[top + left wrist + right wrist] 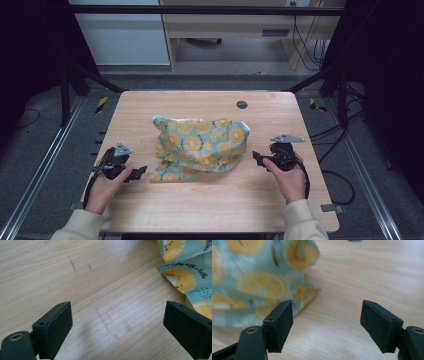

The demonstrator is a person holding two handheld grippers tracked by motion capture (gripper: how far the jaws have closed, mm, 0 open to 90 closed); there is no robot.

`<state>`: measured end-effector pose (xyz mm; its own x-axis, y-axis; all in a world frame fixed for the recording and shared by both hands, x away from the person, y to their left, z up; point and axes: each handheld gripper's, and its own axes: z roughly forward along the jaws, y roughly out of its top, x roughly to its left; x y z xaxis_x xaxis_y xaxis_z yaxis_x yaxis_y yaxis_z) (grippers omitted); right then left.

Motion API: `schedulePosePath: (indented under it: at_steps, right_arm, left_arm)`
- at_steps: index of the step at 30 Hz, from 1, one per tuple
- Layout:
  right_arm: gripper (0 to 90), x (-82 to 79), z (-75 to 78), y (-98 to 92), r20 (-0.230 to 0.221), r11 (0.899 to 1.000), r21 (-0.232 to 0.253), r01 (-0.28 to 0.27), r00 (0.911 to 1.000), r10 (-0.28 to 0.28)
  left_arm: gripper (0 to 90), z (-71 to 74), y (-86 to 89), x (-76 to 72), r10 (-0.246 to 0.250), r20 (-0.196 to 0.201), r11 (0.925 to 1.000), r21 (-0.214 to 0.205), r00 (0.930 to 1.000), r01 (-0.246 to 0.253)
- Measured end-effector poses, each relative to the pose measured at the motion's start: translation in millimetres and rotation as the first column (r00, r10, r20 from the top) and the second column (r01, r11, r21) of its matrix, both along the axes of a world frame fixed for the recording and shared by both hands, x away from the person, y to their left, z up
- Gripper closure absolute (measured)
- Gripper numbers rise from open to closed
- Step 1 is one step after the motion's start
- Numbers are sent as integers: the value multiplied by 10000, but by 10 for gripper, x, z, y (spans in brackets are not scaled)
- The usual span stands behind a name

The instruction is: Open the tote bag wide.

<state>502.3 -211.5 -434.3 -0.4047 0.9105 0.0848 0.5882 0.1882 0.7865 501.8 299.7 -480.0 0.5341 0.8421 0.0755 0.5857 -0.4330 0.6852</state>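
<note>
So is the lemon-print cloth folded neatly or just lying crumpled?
Crumpled. The cloth lies in a loose rumpled heap on the table, edges uneven and one corner turned under; no neat fold lines show.

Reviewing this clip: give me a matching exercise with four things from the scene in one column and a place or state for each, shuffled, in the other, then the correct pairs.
Things:
1. crumpled cloth
2. left gripper
3. right gripper
4. dark round cap

Places or states:
A. set in the tabletop near the far edge
B. open, by the cloth's near left corner
C. heaped in the middle of the table, teal with a yellow citrus print
D. open, beside the cloth's right edge

Pairs: 1-C, 2-B, 3-D, 4-A
</note>
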Motion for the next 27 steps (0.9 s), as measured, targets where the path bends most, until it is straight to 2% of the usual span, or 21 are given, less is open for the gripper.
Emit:
schedulePosePath:
  at_steps: [1,2,4,6,7,8,12,17,20,21,22,23,26,27]
  right_arm:
    - [285,63,153,51,114,9998,-15,-183,9998,183]
    - [285,63,153,51,114,9998,-15,-183,9998,183]
    - [288,133,312,110,284,9992,-176,-366,9989,371]
    - [289,208,460,180,326,9981,-138,-599,9976,603]
    - [286,280,587,272,319,9965,-112,-823,9961,826]
    - [286,280,587,272,319,9965,-112,-823,9961,826]
    - [276,431,770,493,172,9906,-212,-1353,9906,1356]
    - [276,592,810,699,-13,9860,-118,-1662,9861,1662]
    - [292,674,769,772,-220,9840,-208,-1771,9840,1766]
    - [330,734,717,805,-468,9817,-281,-1885,9812,1870]
    - [330,734,717,805,-468,9817,-281,-1885,9812,1870]
    - [357,756,694,818,-565,9807,-264,-1937,9798,1920]
    - [542,768,673,850,-593,9742,-72,-2256,9726,2248]
    - [653,751,680,867,-501,9686,90,-2484,9673,2486]
  left_arm:
    - [82,4,3,0,-21,3,10000,24,10000,21]
    - [82,7,3,1,-28,4,10000,29,10000,28]
    - [82,8,0,1,-46,0,10000,46,10000,46]
    - [82,10,-2,1,-76,10,9999,68,10000,76]
    - [81,9,-3,1,-85,7,9999,76,10000,85]
    - [81,9,-3,1,-87,10,9999,81,10000,87]
    - [82,12,-1,0,-74,27,10000,50,10000,74]
    - [82,18,3,-4,-71,49,10000,-1,10000,71]
    - [83,18,3,-4,-81,45,10000,4,10000,81]
    - [83,21,3,-4,-79,58,10000,4,10000,79]
    - [83,23,2,-6,-82,60,10000,-12,9999,82]
    - [83,26,2,-6,-85,80,10000,2,9999,85]
    - [83,30,5,-5,-81,93,10000,-22,9999,81]
    - [83,29,5,-3,-73,98,10000,-24,9999,74]
